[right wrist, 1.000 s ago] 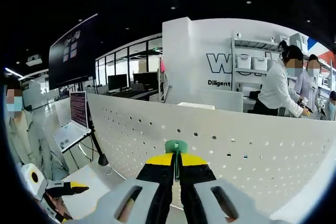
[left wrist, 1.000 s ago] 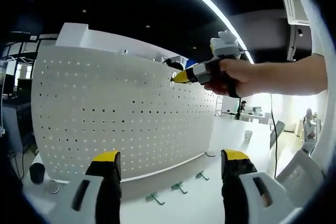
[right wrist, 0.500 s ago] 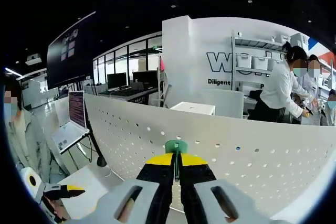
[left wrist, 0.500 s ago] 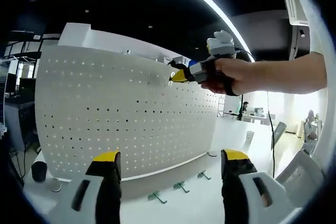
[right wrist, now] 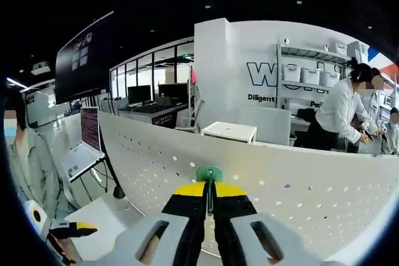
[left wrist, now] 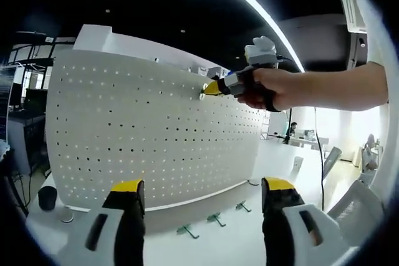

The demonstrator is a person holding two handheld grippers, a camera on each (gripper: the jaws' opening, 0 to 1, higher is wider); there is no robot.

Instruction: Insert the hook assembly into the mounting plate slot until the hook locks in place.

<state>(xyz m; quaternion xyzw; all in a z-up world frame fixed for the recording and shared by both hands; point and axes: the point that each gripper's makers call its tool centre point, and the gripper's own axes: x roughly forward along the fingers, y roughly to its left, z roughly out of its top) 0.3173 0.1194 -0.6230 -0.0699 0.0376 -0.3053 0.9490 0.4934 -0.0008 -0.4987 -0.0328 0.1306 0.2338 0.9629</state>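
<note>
A white perforated mounting plate (left wrist: 156, 135) stands upright on the table. My left gripper (left wrist: 202, 186) is open and holds nothing, low in front of the plate. A hand holds my right gripper (left wrist: 213, 88) against the plate near its top edge. In the right gripper view my right gripper (right wrist: 209, 186) is shut on a green hook assembly (right wrist: 209, 173), whose tip sits close to the plate (right wrist: 293, 185); contact cannot be told. The left gripper (right wrist: 70, 229) shows at the lower left there.
Three spare green hooks (left wrist: 186, 232) (left wrist: 216, 219) (left wrist: 242, 206) lie on the white table at the plate's foot. A black cup (left wrist: 45, 197) stands at the left. A laptop (right wrist: 84, 147) sits behind the plate, and people stand by shelves (right wrist: 340, 113) at the far right.
The right gripper with the hook has crept slightly up and left along the plate toward its top edge. The left gripper stays open and has shifted only a little.
</note>
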